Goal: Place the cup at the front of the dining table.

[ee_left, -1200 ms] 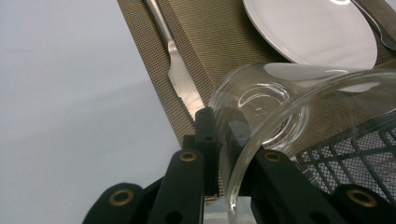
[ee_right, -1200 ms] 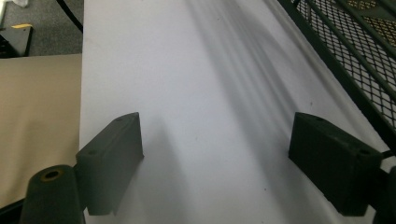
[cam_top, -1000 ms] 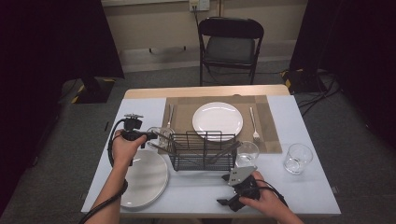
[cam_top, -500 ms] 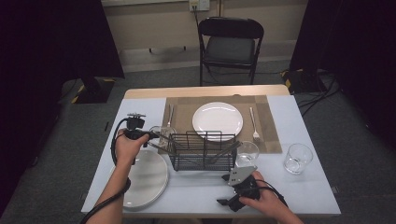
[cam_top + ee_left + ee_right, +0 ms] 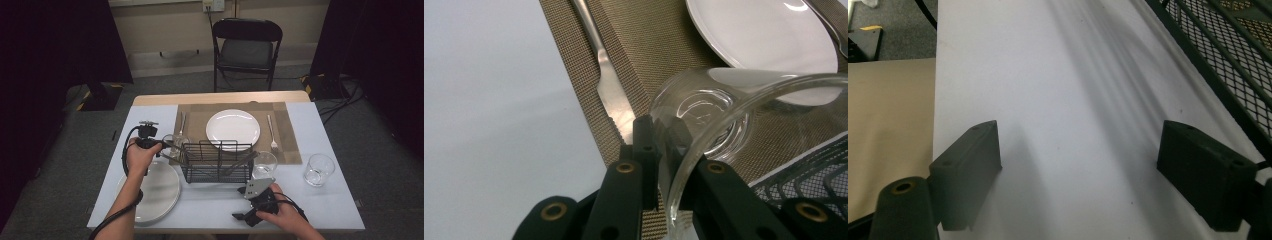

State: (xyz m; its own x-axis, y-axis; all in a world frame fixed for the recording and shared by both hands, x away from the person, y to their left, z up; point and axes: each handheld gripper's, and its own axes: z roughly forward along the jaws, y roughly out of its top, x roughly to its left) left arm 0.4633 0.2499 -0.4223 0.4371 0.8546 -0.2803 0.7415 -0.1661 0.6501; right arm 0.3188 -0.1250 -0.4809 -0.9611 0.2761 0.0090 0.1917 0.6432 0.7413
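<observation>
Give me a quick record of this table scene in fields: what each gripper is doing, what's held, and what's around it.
left gripper: shut on the wall of the held glass, tilted over the placemat
right gripper: open, nothing between the jaws, over the white table
wire rack: mid-table, utensils inside
centre plate: on the placemat, knife to one side, fork to the other
other glasses: one beside the rack, one farther right

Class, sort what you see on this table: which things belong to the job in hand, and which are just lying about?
In the job:
- glass, its rim pinched by the left gripper
- wire rack
- placemat

Lying about:
- dinner plate
- knife
- fork
- side plate
- right gripper, open
</observation>
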